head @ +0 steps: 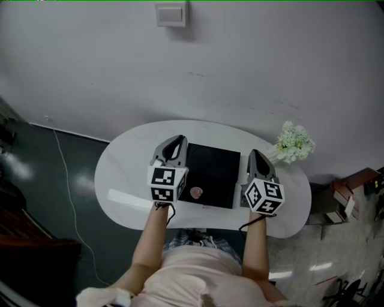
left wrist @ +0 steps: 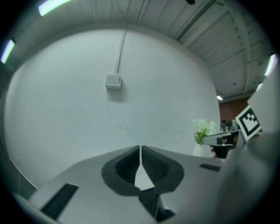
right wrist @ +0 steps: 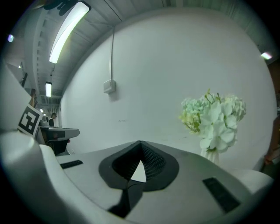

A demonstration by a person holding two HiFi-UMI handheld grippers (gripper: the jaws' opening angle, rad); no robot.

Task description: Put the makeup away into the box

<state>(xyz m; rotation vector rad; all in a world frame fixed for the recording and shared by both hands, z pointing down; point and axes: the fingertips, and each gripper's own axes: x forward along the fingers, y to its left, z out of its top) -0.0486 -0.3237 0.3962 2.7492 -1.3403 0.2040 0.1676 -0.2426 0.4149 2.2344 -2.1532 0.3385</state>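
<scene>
A flat black box (head: 210,171) lies in the middle of the white oval table (head: 129,162). A small round pinkish makeup item (head: 196,192) rests at the box's near edge. My left gripper (head: 179,140) hovers by the box's left side and my right gripper (head: 255,153) by its right side; both are raised and point toward the wall. In the left gripper view the left gripper (left wrist: 140,149) is shut, tips touching, with nothing between them. The right gripper (right wrist: 139,144) in its own view is likewise shut and empty.
A vase of pale green and white flowers (head: 294,143) stands at the table's far right, close to my right gripper. A grey wall with a switch box (head: 171,13) rises behind the table. A cable (head: 69,192) runs over the dark floor at the left.
</scene>
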